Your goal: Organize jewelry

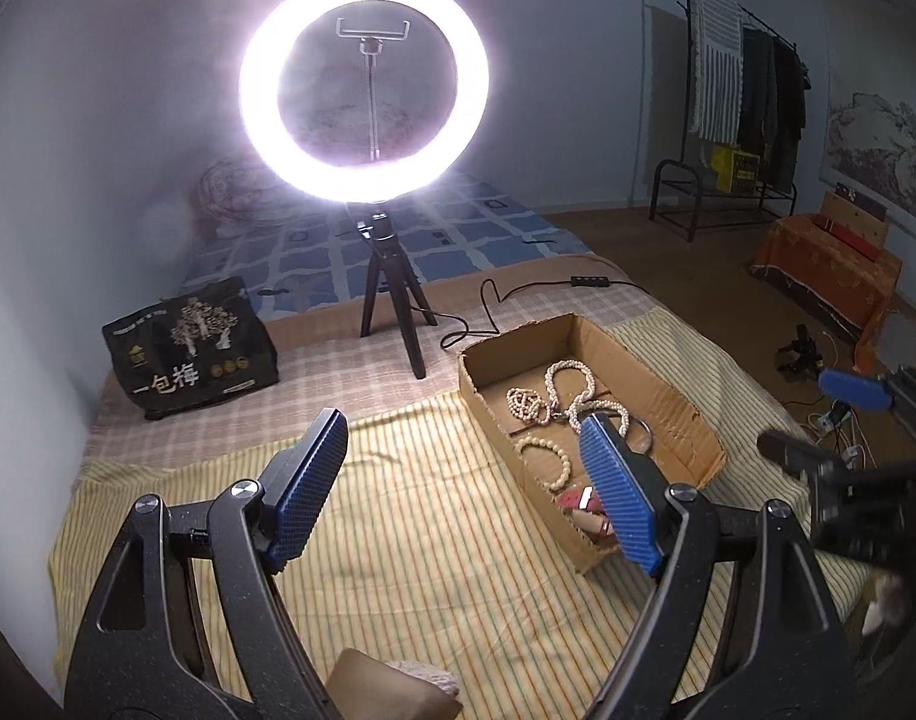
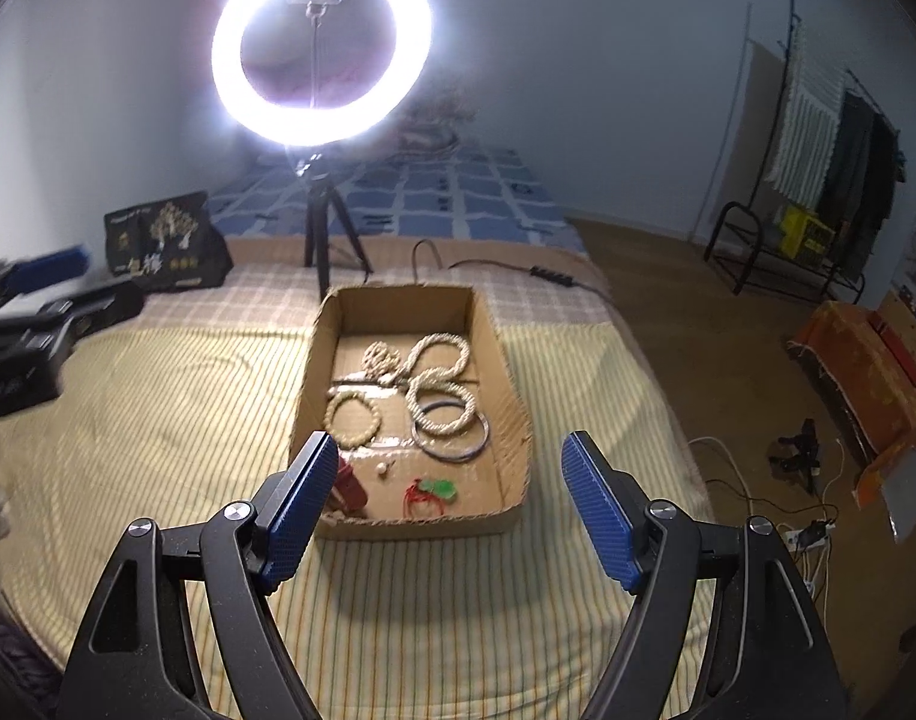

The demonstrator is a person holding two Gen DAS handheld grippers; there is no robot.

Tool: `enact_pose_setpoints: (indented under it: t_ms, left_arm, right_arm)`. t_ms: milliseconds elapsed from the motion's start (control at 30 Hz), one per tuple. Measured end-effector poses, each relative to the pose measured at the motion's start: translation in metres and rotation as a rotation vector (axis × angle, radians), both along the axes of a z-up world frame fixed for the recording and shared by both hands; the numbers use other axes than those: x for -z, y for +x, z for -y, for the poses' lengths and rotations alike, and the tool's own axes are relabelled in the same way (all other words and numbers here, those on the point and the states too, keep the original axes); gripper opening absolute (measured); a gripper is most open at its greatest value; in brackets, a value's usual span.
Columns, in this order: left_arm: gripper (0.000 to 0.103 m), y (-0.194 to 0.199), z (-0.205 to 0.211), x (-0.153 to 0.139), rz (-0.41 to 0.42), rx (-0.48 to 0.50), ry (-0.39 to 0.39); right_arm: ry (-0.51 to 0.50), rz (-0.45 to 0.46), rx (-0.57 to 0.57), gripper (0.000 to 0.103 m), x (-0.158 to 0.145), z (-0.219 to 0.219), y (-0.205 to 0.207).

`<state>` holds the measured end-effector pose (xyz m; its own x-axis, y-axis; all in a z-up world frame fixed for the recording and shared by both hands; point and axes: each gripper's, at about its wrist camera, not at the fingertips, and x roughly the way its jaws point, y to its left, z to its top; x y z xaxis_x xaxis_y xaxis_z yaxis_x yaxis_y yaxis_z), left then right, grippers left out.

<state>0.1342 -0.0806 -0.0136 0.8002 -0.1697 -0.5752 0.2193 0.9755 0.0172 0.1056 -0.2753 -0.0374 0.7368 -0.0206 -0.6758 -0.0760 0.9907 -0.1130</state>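
An open cardboard box [image 2: 398,309] lies on the striped bedcover and holds the jewelry. Inside it are a thick pearl rope necklace [image 2: 440,378], a bead bracelet [image 2: 350,414], a metal bangle [image 2: 478,447], a green pendant on a red cord [image 2: 437,489] and a red item [image 2: 350,486]. My right gripper [image 2: 452,504] hovers over the box's near end, open and empty. My left gripper [image 1: 463,480] is open and empty over the cover, left of the box [image 1: 649,372]. Its right finger hides part of the necklace [image 1: 568,384].
A lit ring light [image 1: 365,84] on a small tripod stands behind the box, its cable [image 1: 487,306] trailing to the right. A black printed bag [image 1: 188,348] sits at the back left. The bed's right edge drops to a floor with cables and a clothes rack [image 1: 739,90].
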Motion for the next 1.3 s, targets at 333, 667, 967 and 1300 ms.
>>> enact_pose_setpoints:
  t_ms: [333, 667, 967, 1300]
  left_arm:
    - [0.101, -0.031, -0.01, -0.006, 0.041, 0.012, -0.014]
    - [0.103, -0.035, -0.019, -0.001, 0.032, -0.01, -0.012]
    - [0.103, -0.034, -0.021, 0.0, 0.03, -0.008, -0.01]
    - [0.103, -0.034, -0.02, -0.002, 0.03, -0.003, -0.01]
  right_arm:
    - [0.016, 0.059, 0.035, 0.079, -0.009, 0.0, -0.001]
    - [0.017, 0.13, 0.04, 0.081, -0.017, -0.007, -0.009]
    - [0.01, 0.135, 0.046, 0.081, -0.015, -0.006, -0.004]
    - [0.012, 0.134, 0.048, 0.081, -0.015, -0.005, -0.004]
